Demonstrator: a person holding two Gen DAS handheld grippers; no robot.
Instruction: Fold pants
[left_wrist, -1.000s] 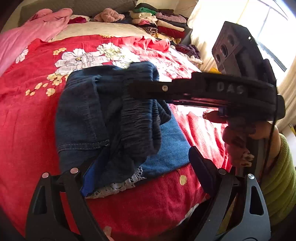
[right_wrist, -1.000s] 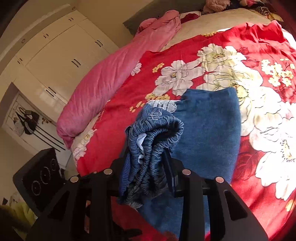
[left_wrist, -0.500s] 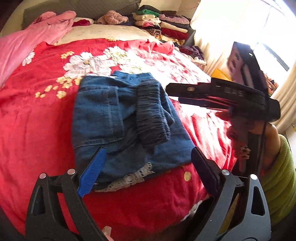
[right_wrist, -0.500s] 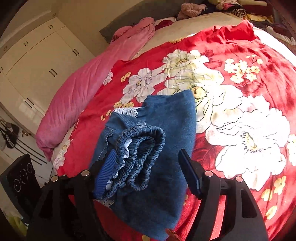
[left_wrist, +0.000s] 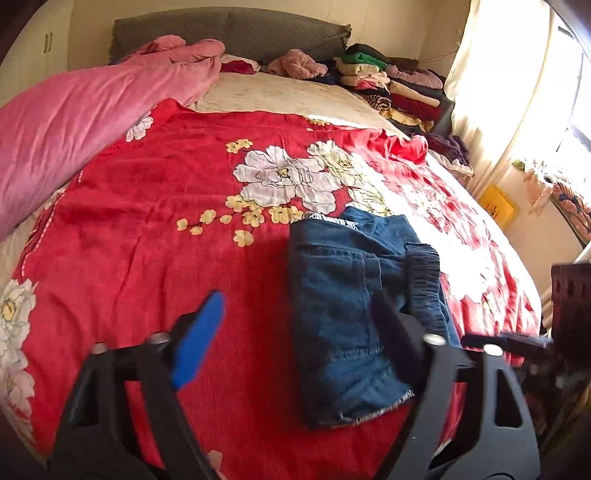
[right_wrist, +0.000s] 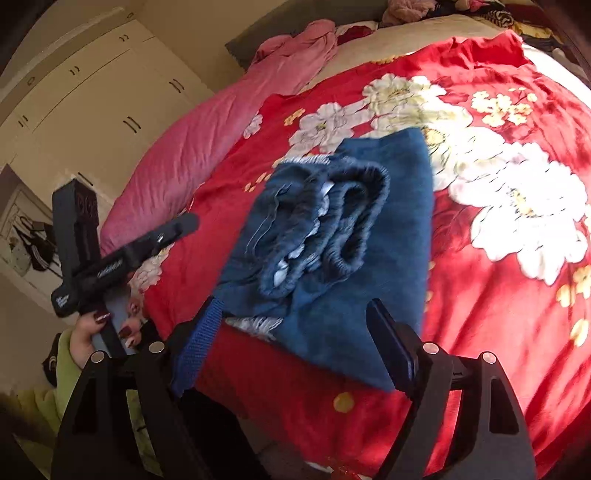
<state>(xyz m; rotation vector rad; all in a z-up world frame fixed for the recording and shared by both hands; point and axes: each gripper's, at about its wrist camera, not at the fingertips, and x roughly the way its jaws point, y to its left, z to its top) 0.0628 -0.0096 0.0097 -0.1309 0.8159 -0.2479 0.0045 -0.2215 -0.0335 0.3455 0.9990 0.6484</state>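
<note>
Pants (right_wrist: 332, 243), folded, lie on the bed (right_wrist: 498, 295) with their long axis running away from both grippers; right gripper (right_wrist: 295, 343), opening and empty, sits nearer; left gripper (left_wrist: 299, 325), closing on nothing, stands left.

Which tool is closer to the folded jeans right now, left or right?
Right. The right tool sits just at the jeans' near edge, jaws opening, empty. The left tool is off beside them, closing on nothing.
</note>
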